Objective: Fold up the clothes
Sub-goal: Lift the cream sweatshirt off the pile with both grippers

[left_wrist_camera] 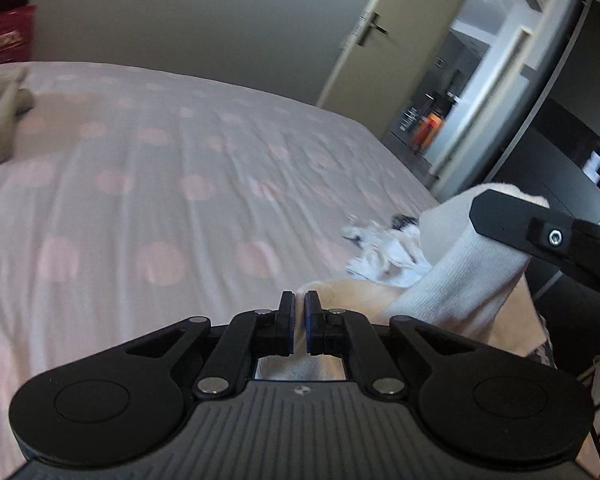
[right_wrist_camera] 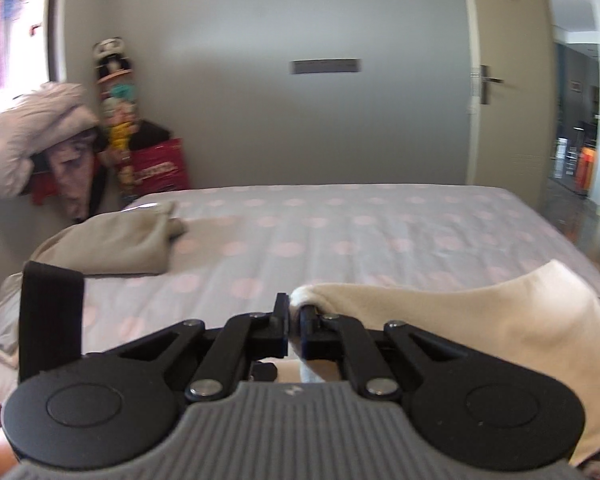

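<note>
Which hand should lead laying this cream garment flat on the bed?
Probably left. Both grippers pinch the cream garment, but the left gripper faces open bedspread; the right gripper sits nearer the edge.

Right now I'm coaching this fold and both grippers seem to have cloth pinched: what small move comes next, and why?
Probably draw the two grippers apart to pull the cream garment taut over the bed. The left gripper and right gripper are each shut on its fabric, and it hangs bunched and sagging between them, so it likely needs spreading before it can be laid flat.
</note>
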### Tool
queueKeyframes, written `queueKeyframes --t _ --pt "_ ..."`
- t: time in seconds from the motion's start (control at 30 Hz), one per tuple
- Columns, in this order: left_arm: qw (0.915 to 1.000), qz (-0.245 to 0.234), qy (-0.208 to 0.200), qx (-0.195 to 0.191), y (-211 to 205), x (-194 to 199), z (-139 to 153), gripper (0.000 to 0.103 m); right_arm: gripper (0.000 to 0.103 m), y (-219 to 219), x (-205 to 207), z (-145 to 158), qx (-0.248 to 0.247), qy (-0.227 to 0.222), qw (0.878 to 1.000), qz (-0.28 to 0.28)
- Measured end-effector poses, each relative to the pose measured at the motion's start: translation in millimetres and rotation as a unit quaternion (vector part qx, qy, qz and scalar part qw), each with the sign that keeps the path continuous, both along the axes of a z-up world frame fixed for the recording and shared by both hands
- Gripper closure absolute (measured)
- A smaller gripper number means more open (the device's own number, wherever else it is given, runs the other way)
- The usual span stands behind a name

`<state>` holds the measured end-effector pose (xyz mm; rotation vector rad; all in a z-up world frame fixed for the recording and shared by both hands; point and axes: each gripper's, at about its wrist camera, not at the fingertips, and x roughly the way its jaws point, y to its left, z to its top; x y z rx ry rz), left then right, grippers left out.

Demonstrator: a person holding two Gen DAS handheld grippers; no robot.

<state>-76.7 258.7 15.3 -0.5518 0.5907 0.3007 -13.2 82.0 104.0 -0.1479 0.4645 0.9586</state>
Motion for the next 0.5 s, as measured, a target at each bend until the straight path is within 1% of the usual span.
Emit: queueKeyframes --t 0.07,0.1,0.17,0.27,0.37,0.43,0.5 --pt "0.9983 0.058 -0.008 0.0 29.4 -34.4 0.0 0.1 0.097 30.7 -20.6 -0.3 -0.001 0.008 0.999 0.04" --pt "0.996 0.088 -0.014 -0.001 43.5 -52.1 0.3 0.1 0.097 47.1 -31.4 -0.2 -0.002 0.011 0.998 0.061" --pt "0.9887 0.148 -0.025 -0.009 71.7 -86.5 1.9 0.1 0.097 78.5 -54.2 -1.0 -0.005 0.015 0.995 0.102" --pt "0.9789 0.202 -0.027 -0.014 105.8 -123.2 2.3 0.1 0.097 115.5 -80.9 -5.5 -0.004 0.031 0.988 0.149" --pt "0.9741 0.225 -0.02 -0.015 128.3 -140.2 -2.7 0.1 0.097 140.1 -105.4 -12.2 -0.007 0.033 0.985 0.17" --pt "0.9741 0.225 -0.008 -0.02 137.5 -140.1 -11.8 0.1 0.097 155.1 -103.1 -24.9 -0.021 0.035 0.986 0.162" --pt "0.9761 0.217 0.009 -0.009 138.8 -136.7 -23.8 0.1 0.097 163.1 -96.5 -39.5 -0.038 0.032 0.989 0.141"
